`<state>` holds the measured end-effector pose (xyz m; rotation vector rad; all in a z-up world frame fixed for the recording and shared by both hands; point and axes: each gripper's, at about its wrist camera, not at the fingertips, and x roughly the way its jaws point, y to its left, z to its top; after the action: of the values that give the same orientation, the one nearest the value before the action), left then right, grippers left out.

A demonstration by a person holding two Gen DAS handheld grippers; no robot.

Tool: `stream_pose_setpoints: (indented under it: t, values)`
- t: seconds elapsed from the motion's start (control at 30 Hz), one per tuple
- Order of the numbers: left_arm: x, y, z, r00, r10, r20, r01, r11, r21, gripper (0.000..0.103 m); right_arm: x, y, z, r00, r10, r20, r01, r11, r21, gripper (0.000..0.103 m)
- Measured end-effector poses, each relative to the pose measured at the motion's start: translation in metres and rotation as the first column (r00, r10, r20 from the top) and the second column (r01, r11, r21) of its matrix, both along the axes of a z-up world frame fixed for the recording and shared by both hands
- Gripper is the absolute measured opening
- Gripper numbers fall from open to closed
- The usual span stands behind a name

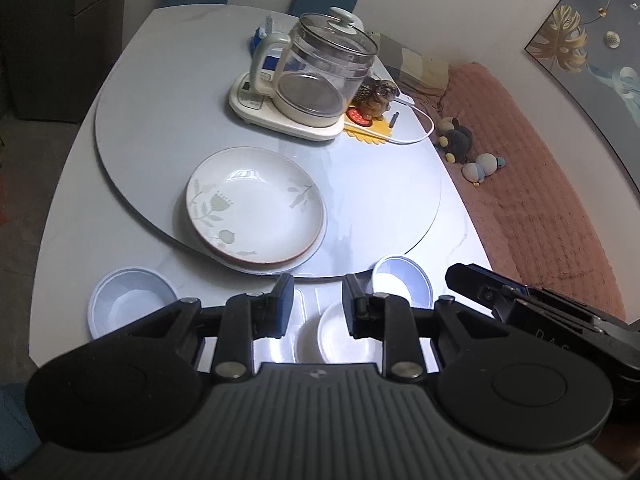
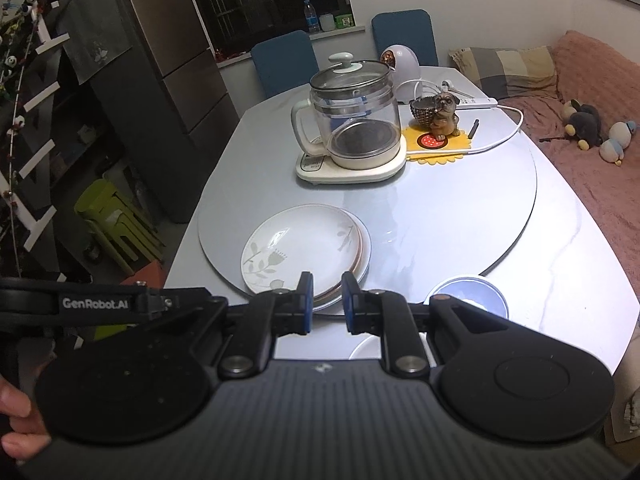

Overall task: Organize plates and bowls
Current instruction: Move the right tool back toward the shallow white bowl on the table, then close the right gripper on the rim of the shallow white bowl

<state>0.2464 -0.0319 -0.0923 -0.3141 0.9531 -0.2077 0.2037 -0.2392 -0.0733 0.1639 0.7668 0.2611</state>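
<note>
Stack of plates (image 1: 256,208) located on the turntable (image 1: 380,208), on the near side of the glass kettle (image 1: 320,76); floral plate uppermost, rims of further plates showing beneath. Three small dishes found off the turntable, along the near table (image 1: 80,216) edge: pale blue bowl (image 1: 130,300) left of the stack, second blue bowl (image 1: 402,284) right of it, white saucer (image 1: 344,336) between the two, nearest the operator.

Left claw (image 1: 318,304) noted with a narrow gap, nothing between the fingers, poised directly over the white saucer. Right claw (image 2: 327,304) noted nearly pressed together, holding nothing, aimed at the near rim of the stack, the second blue bowl (image 2: 466,294) just to its right.

Deciding relation, as judged: saucer directly below and ahead of the left claw, hence closer to the left hand; right-hand bowl closer to the right claw. Round dishes, no long axis; rim pinch required, wider opening needed first.
</note>
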Motion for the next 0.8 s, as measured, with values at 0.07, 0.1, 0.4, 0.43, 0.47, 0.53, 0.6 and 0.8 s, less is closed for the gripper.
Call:
stream_pose_setpoints:
  t: [0.07,0.1,0.4,0.43,0.47,0.53,0.6,0.8]
  values:
    - [0.011,-0.014,-0.005,1.0,-0.014,-0.009,0.014,1.0,0.013,0.029,0.005,-0.01,-0.005,1.0,-0.01,-0.011,0.01,1.0,-0.002,0.019]
    - [0.015,-0.019,-0.009,1.0,-0.014,-0.017,0.014,1.0,0.014,0.029,0.008,-0.017,-0.009,0.999,-0.02,-0.025,0.02,1.0,0.003,0.019]
    - [0.052,-0.057,-0.05,0.992,-0.019,-0.123,0.02,1.0,0.012,0.032,0.037,-0.061,-0.042,0.993,-0.029,-0.112,0.028,1.0,-0.011,0.02]
    - [0.055,-0.059,-0.056,0.99,-0.017,-0.137,0.019,1.0,0.014,0.033,0.04,-0.064,-0.048,0.991,-0.027,-0.13,0.026,1.0,-0.009,0.02]
    - [0.058,-0.061,-0.062,0.989,-0.01,-0.149,0.013,1.0,0.019,0.036,0.043,-0.067,-0.054,0.988,-0.022,-0.154,0.021,1.0,-0.006,0.02]
    - [0.062,-0.065,-0.075,0.985,-0.001,-0.174,0.007,1.0,0.03,0.039,0.048,-0.073,-0.066,0.979,-0.004,-0.206,0.005,1.0,0.005,0.02]
    - [0.065,-0.067,-0.089,0.979,0.008,-0.202,0.0,0.999,0.04,0.044,0.052,-0.079,-0.077,0.971,0.016,-0.238,-0.012,1.0,0.018,0.028]
    - [0.07,-0.064,-0.137,0.943,0.069,-0.324,-0.057,0.997,0.044,0.045,0.066,-0.091,-0.114,0.928,0.121,-0.354,-0.101,0.992,0.075,0.035]
